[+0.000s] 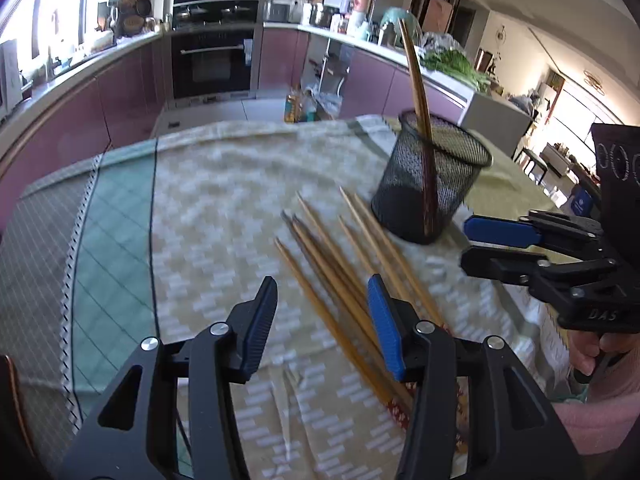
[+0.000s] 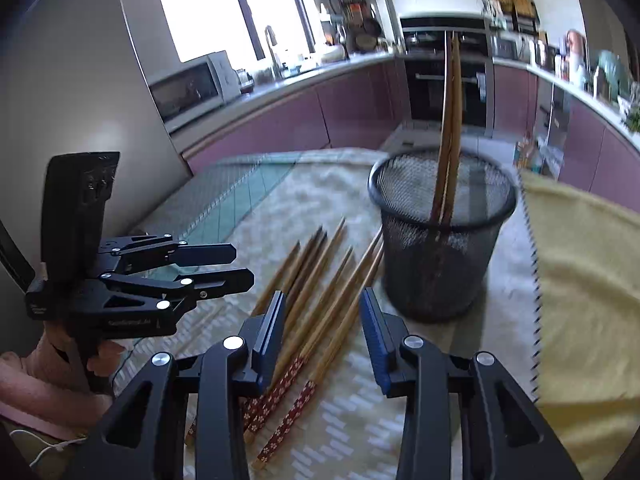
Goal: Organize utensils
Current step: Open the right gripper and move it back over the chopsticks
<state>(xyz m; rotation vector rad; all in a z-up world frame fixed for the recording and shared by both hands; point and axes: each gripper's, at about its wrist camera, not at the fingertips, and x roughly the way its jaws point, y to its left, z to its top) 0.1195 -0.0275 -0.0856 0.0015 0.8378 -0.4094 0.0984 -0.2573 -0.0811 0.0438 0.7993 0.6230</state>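
Observation:
Several wooden chopsticks (image 1: 340, 264) with red flowered ends lie side by side on the patterned cloth, also in the right wrist view (image 2: 320, 300). A black mesh cup (image 1: 430, 178) stands behind them with two chopsticks (image 1: 418, 80) upright inside; it shows in the right wrist view too (image 2: 440, 236). My left gripper (image 1: 322, 320) is open and empty, just above the near ends of the loose chopsticks. My right gripper (image 2: 322, 332) is open and empty, above the chopsticks near the cup. Each gripper shows in the other's view: the right one (image 1: 466, 244), the left one (image 2: 242, 266).
The beige patterned cloth (image 1: 224, 208) covers the table, with a green grid mat (image 1: 116, 216) at its left and a yellow cloth (image 2: 580, 280) to the right of the cup. Kitchen cabinets, an oven and a cluttered counter stand behind the table.

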